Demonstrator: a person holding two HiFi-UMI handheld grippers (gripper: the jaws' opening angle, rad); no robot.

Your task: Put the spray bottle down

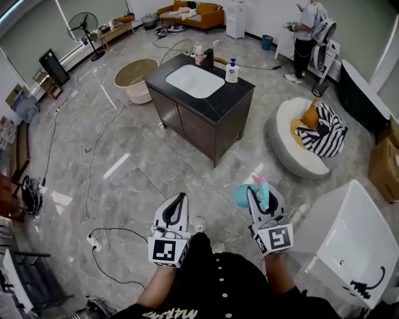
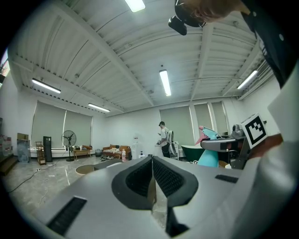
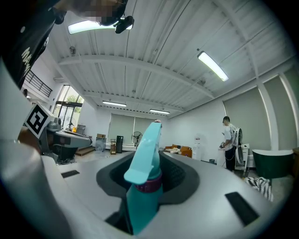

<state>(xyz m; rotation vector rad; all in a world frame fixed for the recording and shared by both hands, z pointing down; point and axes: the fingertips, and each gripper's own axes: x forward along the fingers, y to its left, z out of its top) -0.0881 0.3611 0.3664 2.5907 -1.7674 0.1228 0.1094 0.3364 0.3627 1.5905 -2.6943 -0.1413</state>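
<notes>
— Where is the bottle (image 1: pixel 242 196) seen?
— Lower right of centre in the head view, above the floor (image 1: pixel 137 168), clamped upright in the right claw (image 1: pixel 256 190).
— And the left claw (image 1: pixel 181 198)?
— Pressed together, with nothing held.

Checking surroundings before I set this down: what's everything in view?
Spray bottle: one, teal and pink, held, lower right.
Vanity cabinet: one, dark, white basin, centre floor.
Pump bottle: one, white and blue, on vanity top.
Round tub: one, beige, left of vanity.
Round seat: one, white, right of vanity.
Bathtub: one, white, near right.
Sofa: one, orange, far wall.
Fan: one, black, far left.
Person: one, standing far right.
Left gripper: one, white, shut, empty.
Right gripper: one, white, shut on the spray bottle.
</notes>
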